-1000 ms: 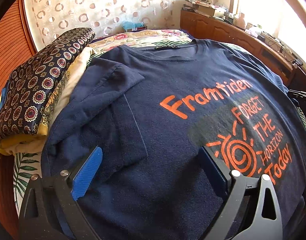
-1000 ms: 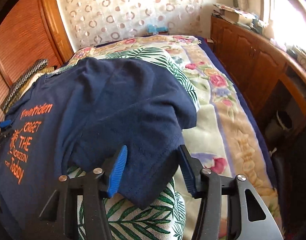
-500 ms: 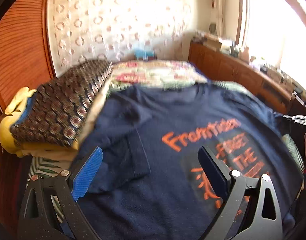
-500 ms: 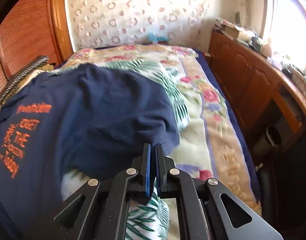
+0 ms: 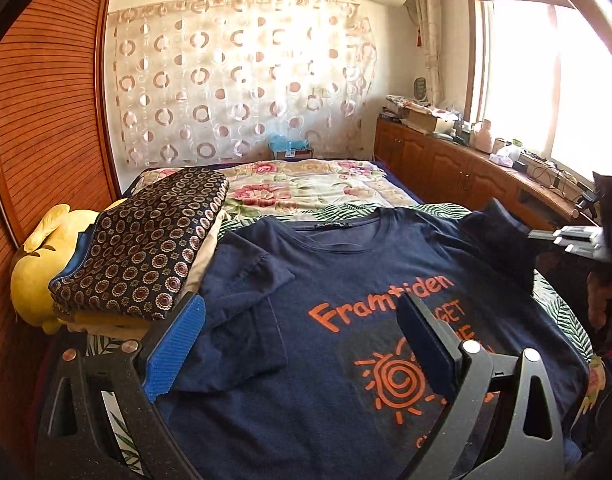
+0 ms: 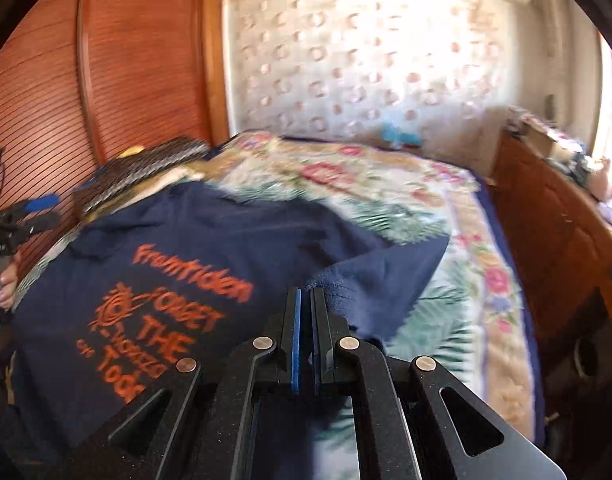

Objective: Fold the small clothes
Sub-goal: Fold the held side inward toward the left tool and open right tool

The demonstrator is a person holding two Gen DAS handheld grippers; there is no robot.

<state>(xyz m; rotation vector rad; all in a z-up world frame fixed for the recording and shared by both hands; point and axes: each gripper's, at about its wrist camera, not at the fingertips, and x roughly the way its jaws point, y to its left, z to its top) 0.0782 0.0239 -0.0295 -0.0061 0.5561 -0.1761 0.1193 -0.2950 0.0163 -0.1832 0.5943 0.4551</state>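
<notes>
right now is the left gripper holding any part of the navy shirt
No, the left gripper stands wide open above the navy t-shirt, with no cloth pinched between its blue pads.

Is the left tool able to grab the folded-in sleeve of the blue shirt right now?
Probably yes. The left tool is open and holds nothing, and the folded-in sleeve lies bare on top of the blue shirt just ahead of its fingers. Nothing covers it; the patterned cushion sits off to the side.
</notes>
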